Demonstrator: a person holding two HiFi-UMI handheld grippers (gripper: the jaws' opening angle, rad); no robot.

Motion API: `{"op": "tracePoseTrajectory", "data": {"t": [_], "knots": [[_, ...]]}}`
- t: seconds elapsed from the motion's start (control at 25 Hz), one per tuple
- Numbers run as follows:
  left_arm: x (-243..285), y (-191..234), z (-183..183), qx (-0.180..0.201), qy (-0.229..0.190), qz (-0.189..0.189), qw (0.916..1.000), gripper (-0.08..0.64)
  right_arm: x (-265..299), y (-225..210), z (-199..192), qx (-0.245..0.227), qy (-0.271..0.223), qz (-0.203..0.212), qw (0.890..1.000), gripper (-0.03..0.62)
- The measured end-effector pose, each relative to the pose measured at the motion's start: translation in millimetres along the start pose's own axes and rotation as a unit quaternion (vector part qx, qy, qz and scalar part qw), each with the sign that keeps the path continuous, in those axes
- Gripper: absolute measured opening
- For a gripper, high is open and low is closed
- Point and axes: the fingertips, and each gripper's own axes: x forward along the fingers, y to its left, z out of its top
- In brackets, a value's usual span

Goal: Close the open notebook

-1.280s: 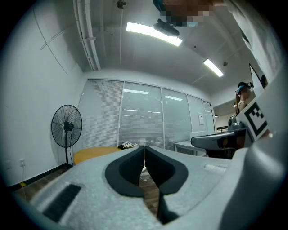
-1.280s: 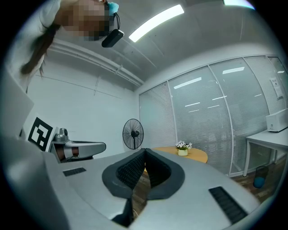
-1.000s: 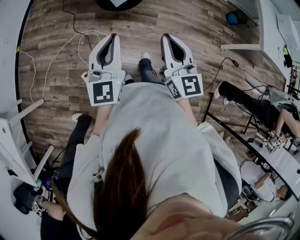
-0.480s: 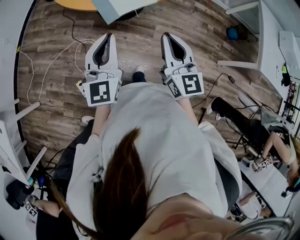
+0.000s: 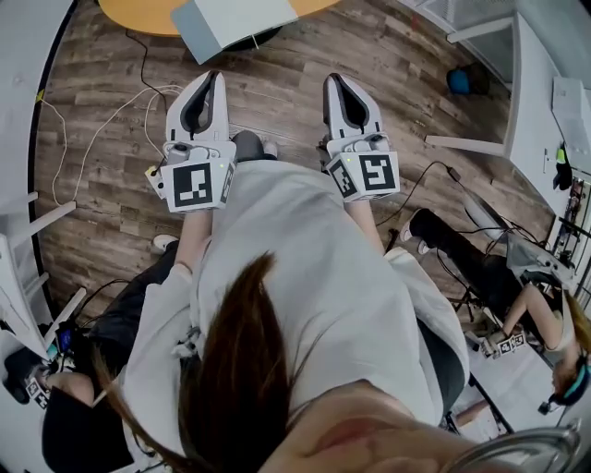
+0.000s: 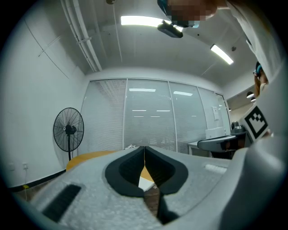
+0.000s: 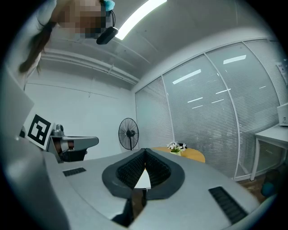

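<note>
A pale, flat open notebook (image 5: pixel 235 18) lies on a round orange table (image 5: pixel 157 13) at the top edge of the head view, beyond both grippers. My left gripper (image 5: pixel 211 79) is held level over the wooden floor, its jaws shut with nothing between them. The right gripper (image 5: pixel 334 83) runs parallel to it, also shut and empty. In the left gripper view the tips (image 6: pixel 144 148) meet, with the orange table (image 6: pixel 90 157) behind them. The right gripper view shows its tips (image 7: pixel 145 151) closed, with the table (image 7: pixel 193 155) ahead.
A standing fan (image 6: pixel 68 130) is by the wall left of the table. White flowers (image 7: pixel 176 146) sit on the table. Cables (image 5: pixel 120 111) trail over the floor at left. Other people sit at right (image 5: pixel 517 268) and lower left (image 5: pixel 55 369). A white desk (image 5: pixel 531 83) stands at right.
The view has advanced across the floor: the orange table and the notebook have come into sight at the top. Both grippers stay shut and side by side.
</note>
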Motion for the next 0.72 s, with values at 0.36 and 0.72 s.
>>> {"op": "tracePoseTrajectory", "data": {"t": [0.36,0.72], "knots": [[35,8,-7,-0.008,0.008,0.007,0.9999,0.017,25,-28,-5,0.009,0.013,-0.009,1.0,0.003],[102,69,-14,-0.021,0.012,0.034,0.9991,0.017,116,-46,-1,0.01,0.024,0.012,1.0,0.003]]}}
